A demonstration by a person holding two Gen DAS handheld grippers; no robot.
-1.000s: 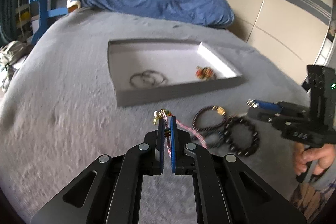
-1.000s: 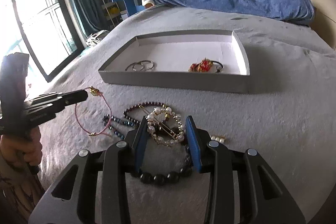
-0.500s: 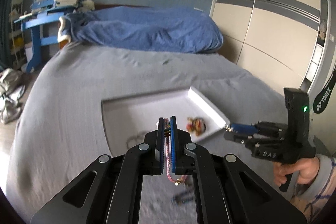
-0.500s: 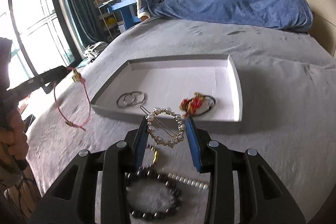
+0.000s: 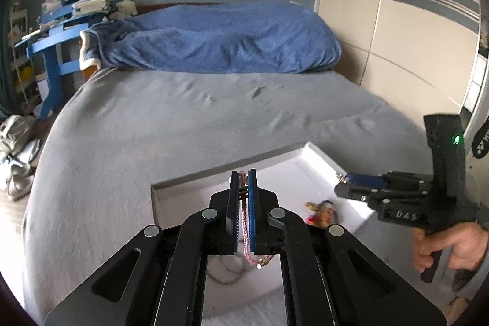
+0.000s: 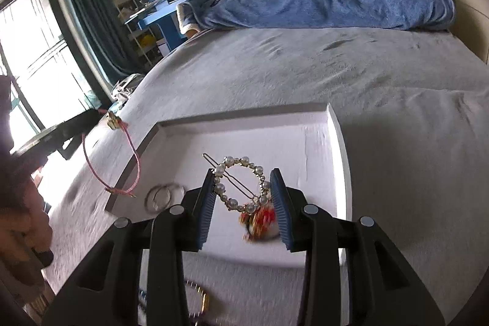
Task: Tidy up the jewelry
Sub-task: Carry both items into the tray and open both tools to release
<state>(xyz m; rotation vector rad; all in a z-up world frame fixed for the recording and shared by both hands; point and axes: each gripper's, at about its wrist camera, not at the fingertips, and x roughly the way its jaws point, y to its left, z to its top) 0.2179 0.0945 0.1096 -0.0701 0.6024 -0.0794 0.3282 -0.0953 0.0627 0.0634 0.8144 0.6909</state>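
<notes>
Left wrist view: tray (image 5: 214,177) mostly blocked by the left gripper (image 5: 243,188), near rim cut off, w/ blur low in frame. Rings inside it hidden here; right wrist view shows them (image 6: 163,197) smeared, and the red charm piece (image 6: 259,219) half behind a blue finger pad. Loose bracelets on the bed (image 6: 397,118) at bottom edge are too blurred to sort out.

Left gripper hangs above the tray's near-left part, fingers pressed together on the pink cord bracelet (image 5: 244,222), cord dangling below them. Right gripper (image 6: 246,197) sits level over the tray's right half, fingers clamped on the pearl hoop clip (image 6: 241,184), held clear of the tray floor.

Versus 1 s ago: both tools were low by the loose pile on the bed; now they're up and forward, over the tray.
</notes>
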